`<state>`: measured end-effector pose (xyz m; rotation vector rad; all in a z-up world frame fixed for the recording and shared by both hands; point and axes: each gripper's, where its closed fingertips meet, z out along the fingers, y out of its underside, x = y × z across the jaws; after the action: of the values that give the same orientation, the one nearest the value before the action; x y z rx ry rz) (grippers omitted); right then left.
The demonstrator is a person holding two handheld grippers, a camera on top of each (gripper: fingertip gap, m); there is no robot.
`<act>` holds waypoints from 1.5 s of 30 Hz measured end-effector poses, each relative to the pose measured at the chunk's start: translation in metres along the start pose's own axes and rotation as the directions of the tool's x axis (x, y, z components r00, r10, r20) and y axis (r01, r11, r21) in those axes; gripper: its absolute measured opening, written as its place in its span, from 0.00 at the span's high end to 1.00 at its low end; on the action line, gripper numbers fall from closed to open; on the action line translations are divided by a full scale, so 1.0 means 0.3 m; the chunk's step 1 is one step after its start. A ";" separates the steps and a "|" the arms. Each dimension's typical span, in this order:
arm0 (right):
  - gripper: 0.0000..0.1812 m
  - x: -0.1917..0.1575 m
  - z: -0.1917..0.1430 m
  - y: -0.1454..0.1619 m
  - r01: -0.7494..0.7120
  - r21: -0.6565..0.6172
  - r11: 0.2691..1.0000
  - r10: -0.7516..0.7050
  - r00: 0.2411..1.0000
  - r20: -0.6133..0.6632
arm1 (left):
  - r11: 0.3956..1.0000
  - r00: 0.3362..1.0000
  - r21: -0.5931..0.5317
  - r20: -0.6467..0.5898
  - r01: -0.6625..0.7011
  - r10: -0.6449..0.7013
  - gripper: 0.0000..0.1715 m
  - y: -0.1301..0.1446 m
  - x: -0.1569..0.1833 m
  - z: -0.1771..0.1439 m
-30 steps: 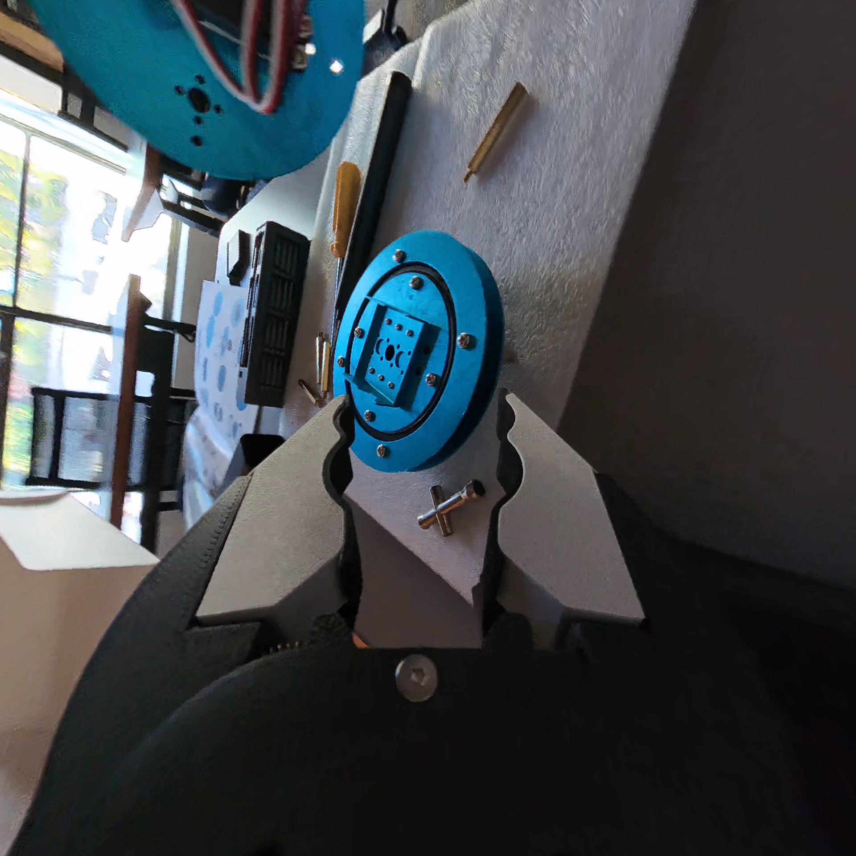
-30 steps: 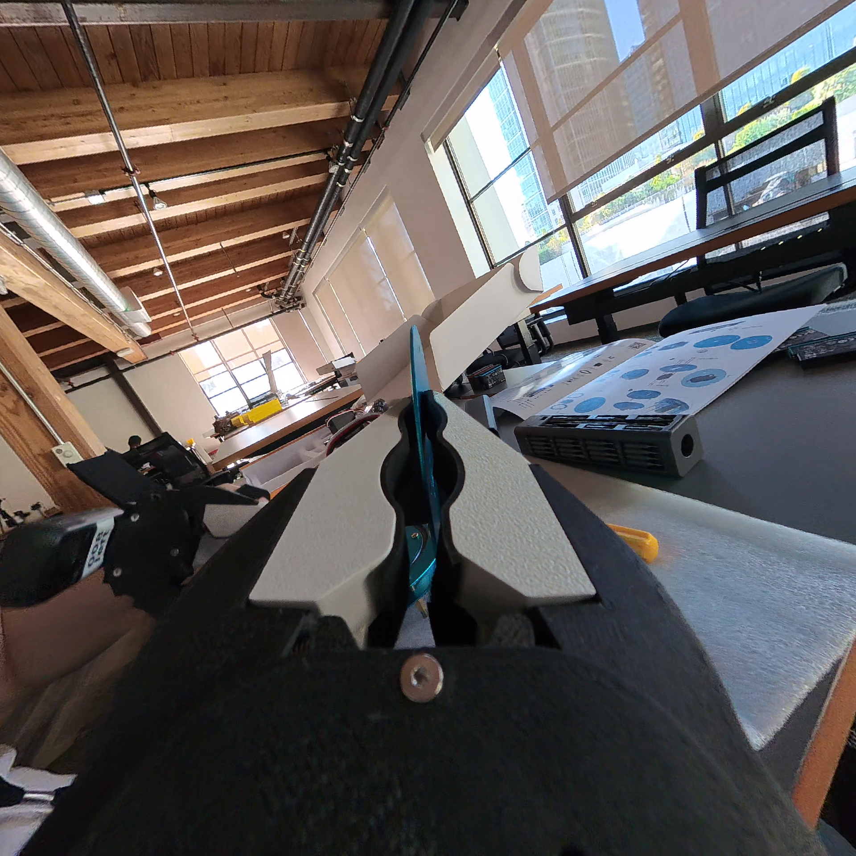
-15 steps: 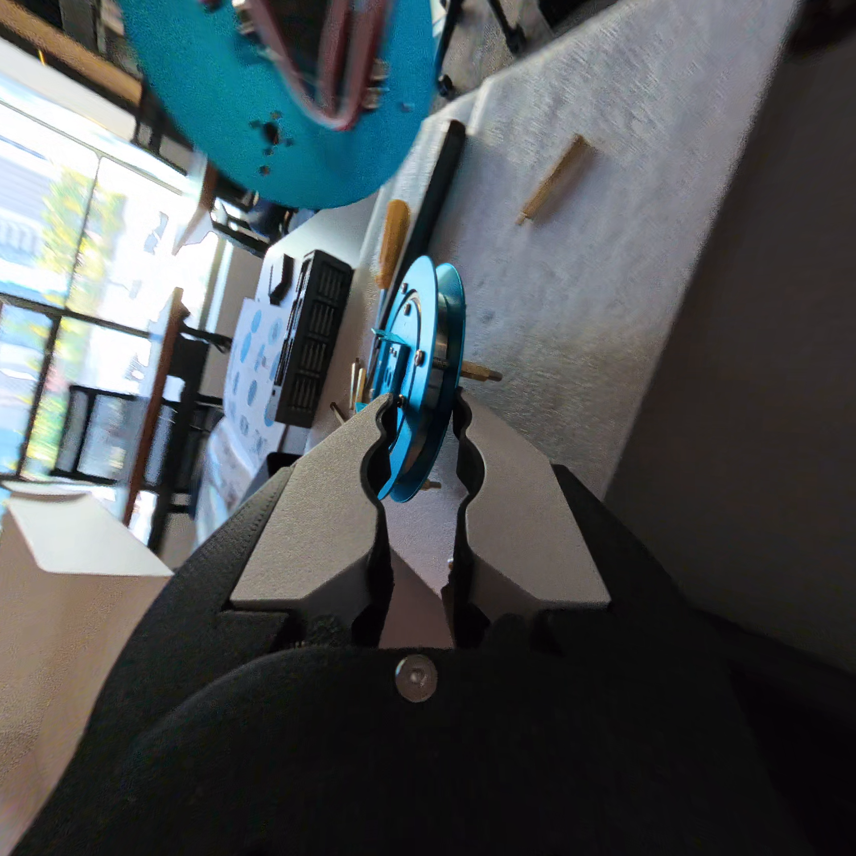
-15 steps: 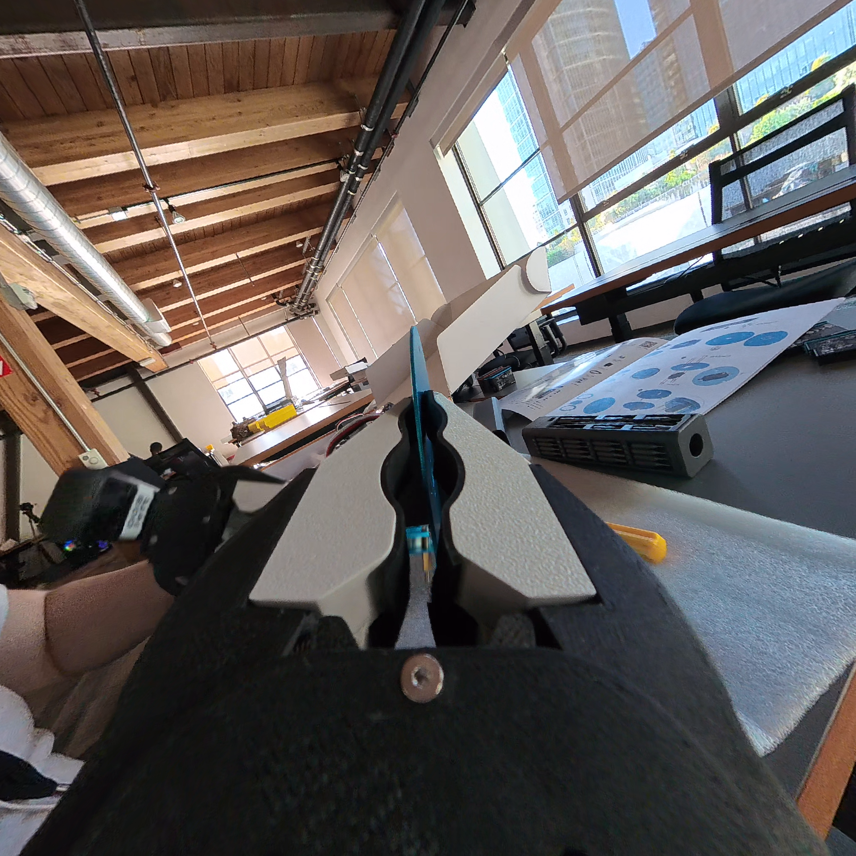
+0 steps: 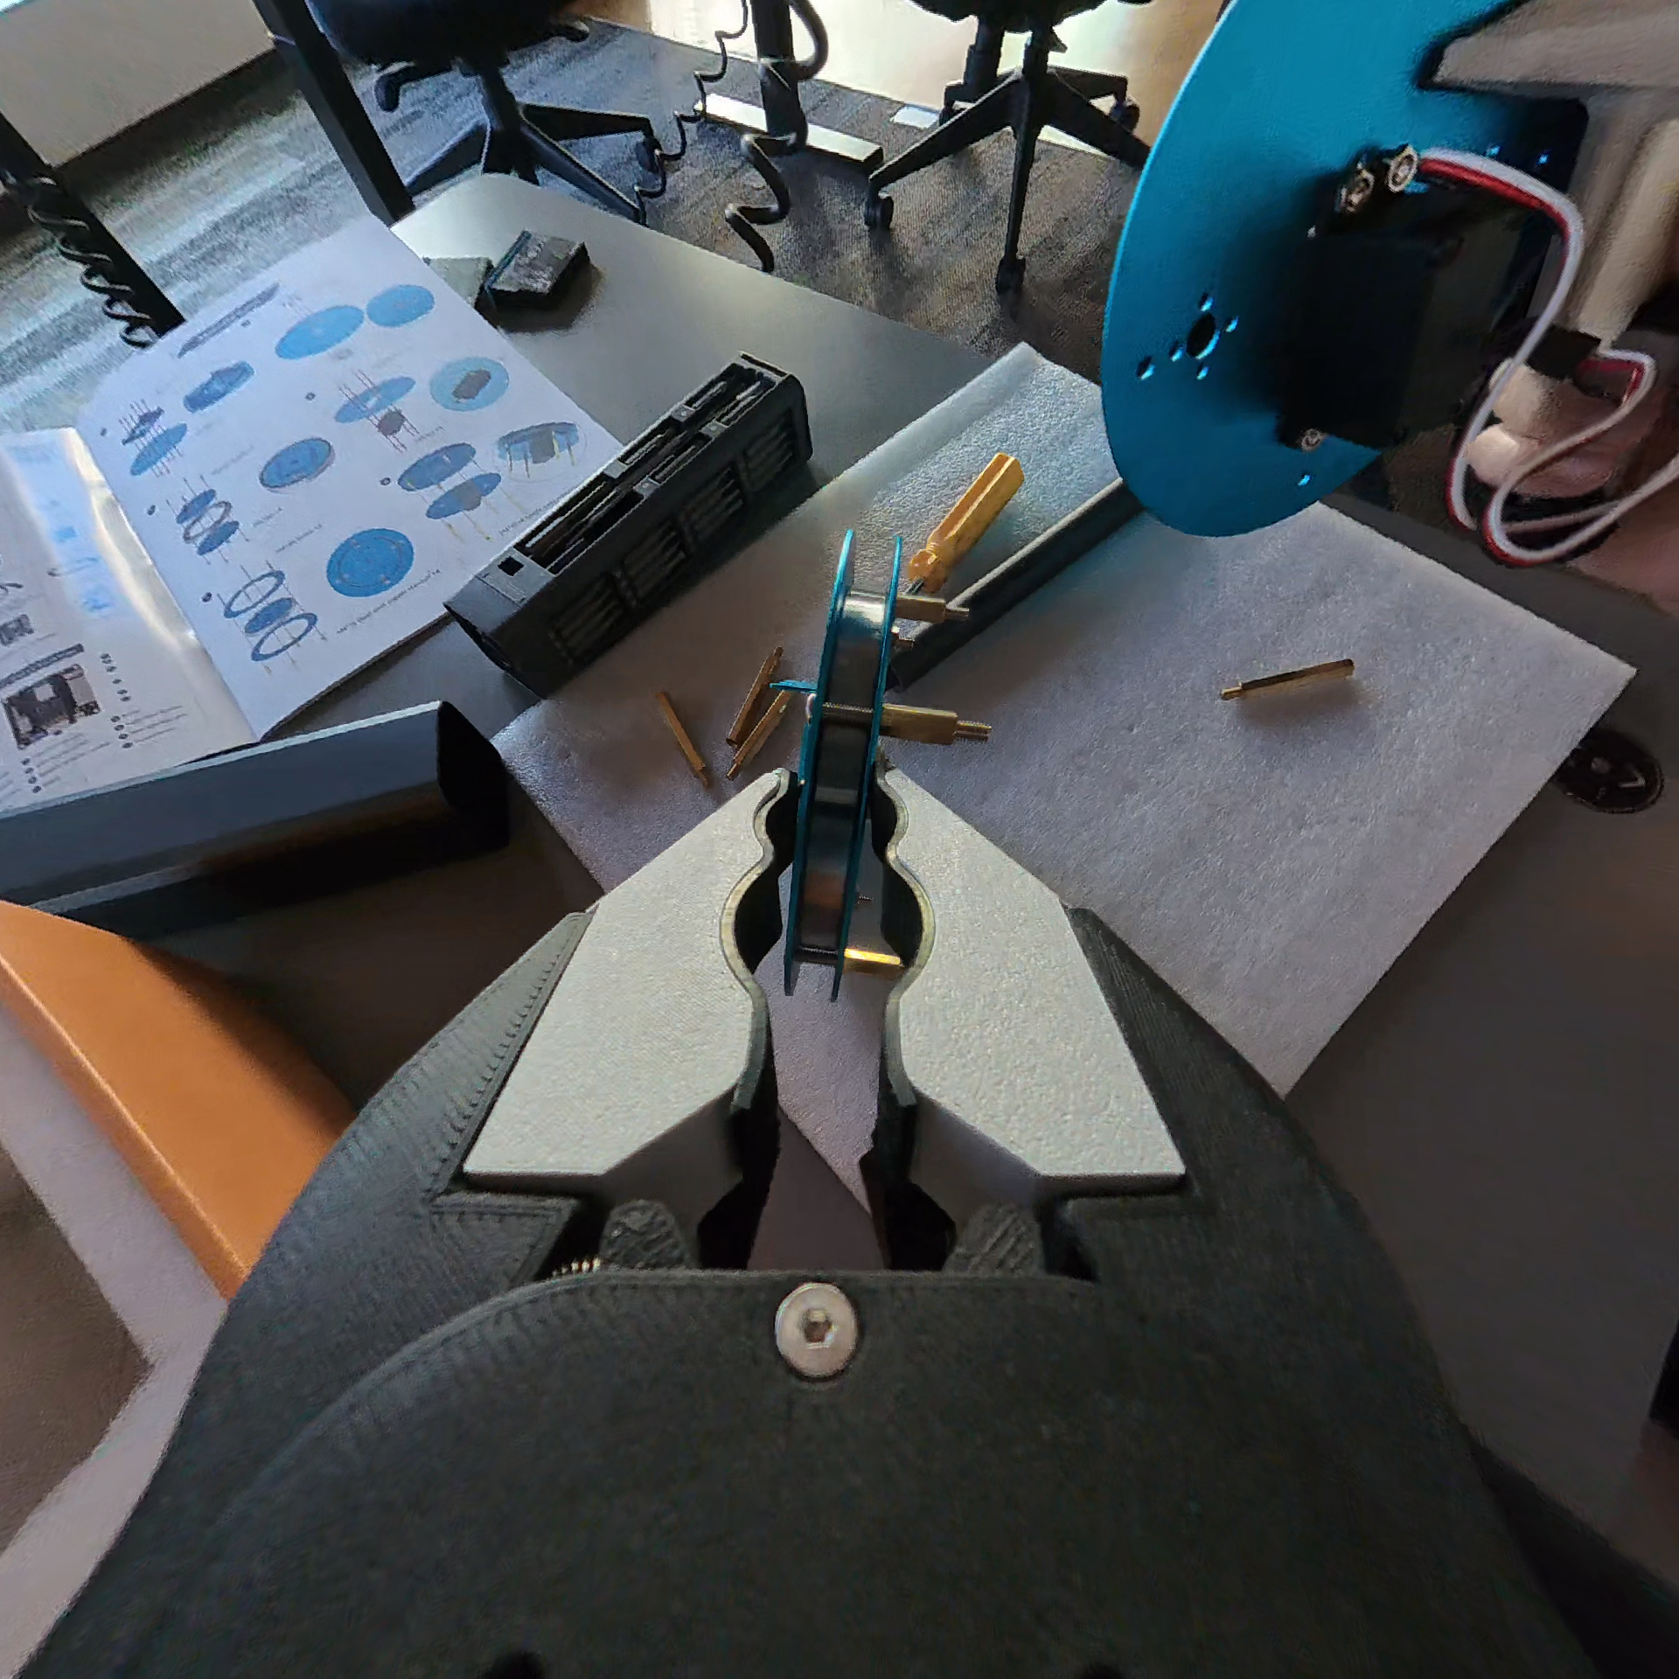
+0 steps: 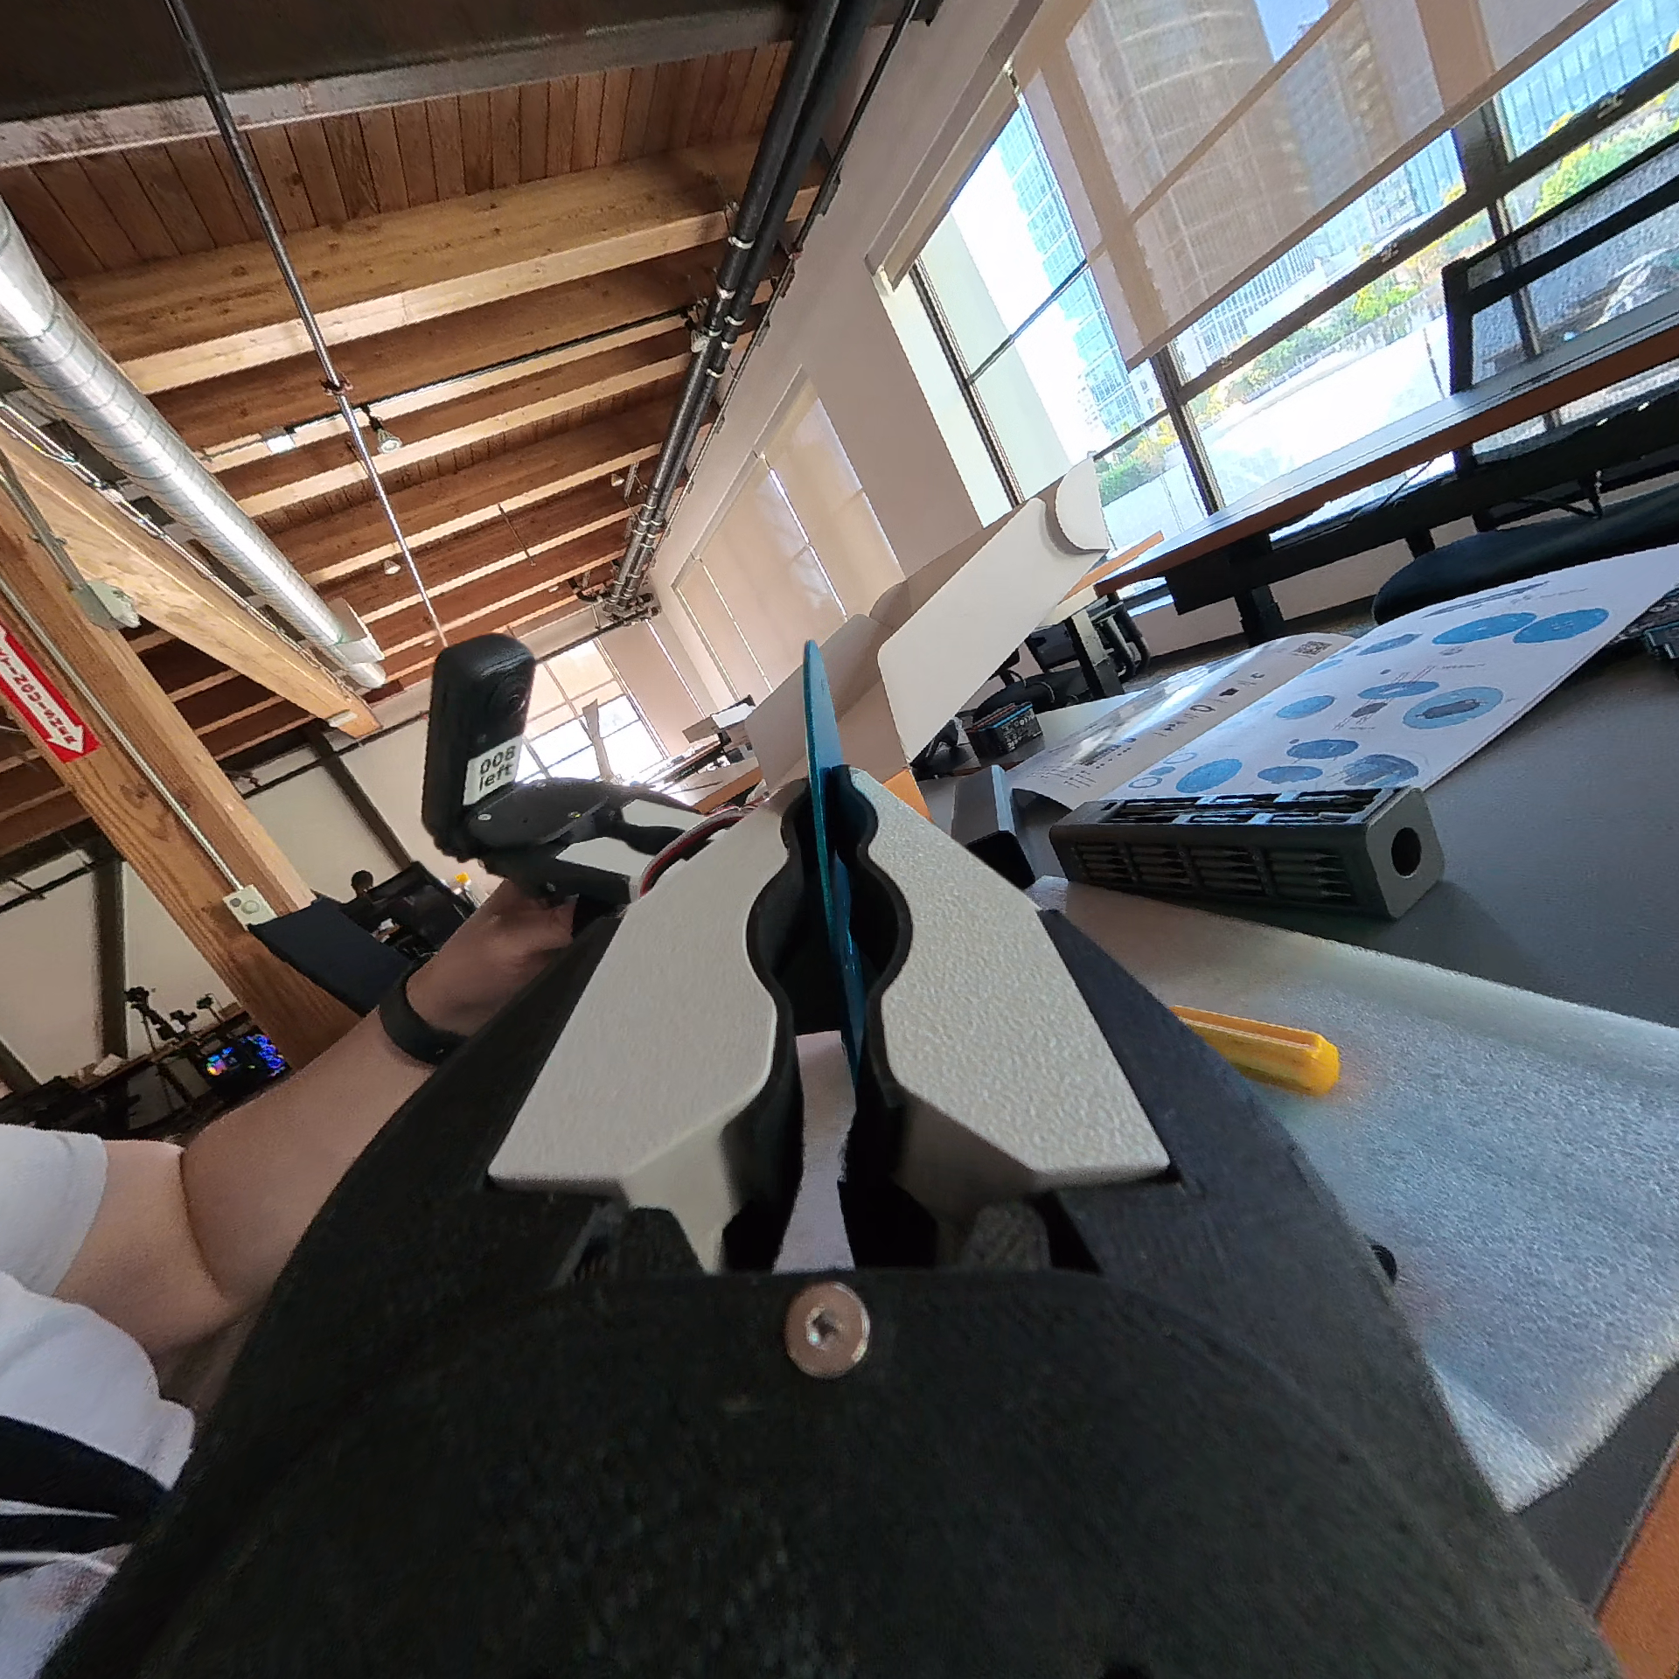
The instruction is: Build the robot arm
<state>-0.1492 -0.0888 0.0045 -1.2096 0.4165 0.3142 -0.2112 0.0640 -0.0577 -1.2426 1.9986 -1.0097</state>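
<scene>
My left gripper (image 5: 829,799) is shut on a blue round bearing assembly (image 5: 840,772), held edge-on above a grey foam mat (image 5: 1181,818). Brass standoffs (image 5: 936,727) stick out of its right face. My right gripper (image 6: 829,799) is shut on the rim of a large blue disc (image 6: 822,772), seen edge-on. In the left wrist view that disc (image 5: 1208,300) hangs at the upper right with a black servo (image 5: 1390,300) and red-white wires (image 5: 1526,509) on it. The left gripper body (image 6: 554,818) and a hand show left of it in the right wrist view.
Loose brass standoffs (image 5: 727,718) and one more (image 5: 1286,680) lie on the mat. A yellow tool (image 5: 968,509), a black bit case (image 5: 636,554), a black tube (image 5: 236,809) and an instruction sheet (image 5: 300,454) lie behind. Office chairs (image 5: 1027,109) stand beyond the table. The tips of one gripper are about 20 cm away from the tips of the other. The black bit case (image 5: 636,554) lies some 15 cm from my left tips, 25 cm from my right tips. Seen from the right wrist view (image 6: 1144,852) as well.
My left gripper closed on the bearing assembly, lifted it off the mat and rolled upright. The right gripper kept its hold on the large disc and shifted a little.
</scene>
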 end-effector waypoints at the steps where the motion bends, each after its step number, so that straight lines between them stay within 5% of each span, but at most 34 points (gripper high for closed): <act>1: 1.00 0.000 0.001 0.001 -0.004 -0.002 1.000 0.004 1.000 0.002 | 1.000 1.000 -0.007 -0.007 0.009 -0.009 0.92 -0.003 0.000 0.005; 12: 1.00 -0.001 -0.003 -0.001 -0.032 -0.002 0.999 0.033 0.999 0.019 | 0.993 0.996 -0.106 -0.064 0.055 -0.062 0.92 -0.037 -0.006 0.032; 20: 1.00 -0.037 0.017 0.047 -0.168 -0.092 0.981 0.178 0.978 0.113 | 0.979 0.942 -0.105 -0.272 0.174 -0.196 0.93 -0.064 0.110 0.024; 36: 1.00 -0.114 0.098 0.270 -0.496 -0.427 0.756 0.612 0.767 0.194 | 0.926 0.870 0.008 -0.347 0.376 -0.350 0.93 -0.021 0.059 0.009; 45: 1.00 -0.128 0.149 0.349 -0.487 -0.522 0.701 0.645 0.744 0.172 | 0.886 0.831 0.055 -0.377 0.461 -0.409 0.93 -0.018 0.034 0.014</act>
<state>-0.2239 -0.0131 -0.0516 -1.4134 0.4221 1.2201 -0.2095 0.0520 -0.0563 -1.5652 1.8839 -1.6796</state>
